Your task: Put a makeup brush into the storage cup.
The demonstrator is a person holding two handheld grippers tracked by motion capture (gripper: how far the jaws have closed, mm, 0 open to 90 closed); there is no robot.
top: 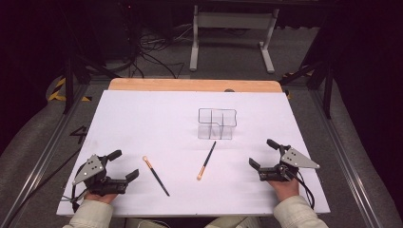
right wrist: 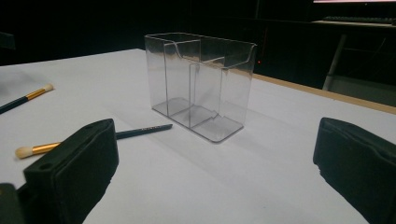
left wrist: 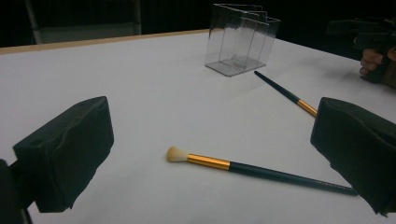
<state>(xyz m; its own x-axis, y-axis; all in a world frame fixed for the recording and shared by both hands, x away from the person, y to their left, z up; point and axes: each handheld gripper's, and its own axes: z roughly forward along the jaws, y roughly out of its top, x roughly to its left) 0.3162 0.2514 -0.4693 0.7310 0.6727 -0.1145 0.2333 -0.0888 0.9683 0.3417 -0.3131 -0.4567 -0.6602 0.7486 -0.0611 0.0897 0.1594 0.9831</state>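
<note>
Two makeup brushes with black handles, gold ferrules and pale tips lie on the white table. The left brush (top: 156,175) (left wrist: 252,168) lies just ahead of my left gripper (top: 124,165) (left wrist: 210,158), whose jaws stand open and hold nothing. The right brush (top: 206,160) (left wrist: 287,95) (right wrist: 88,140) lies in the middle, its handle end near a clear plastic organizer (top: 217,124) (left wrist: 240,39) (right wrist: 201,84) with several compartments, standing upright. My right gripper (top: 263,153) (right wrist: 215,163) rests at the right, open and holding nothing, facing the organizer.
The white sheet (top: 142,123) covers the table, with a wooden strip (top: 190,85) at its far edge. Beyond it a white table frame (top: 233,33) and cables (top: 152,52) stand on the floor. A person's sleeves (top: 92,216) enter from the bottom.
</note>
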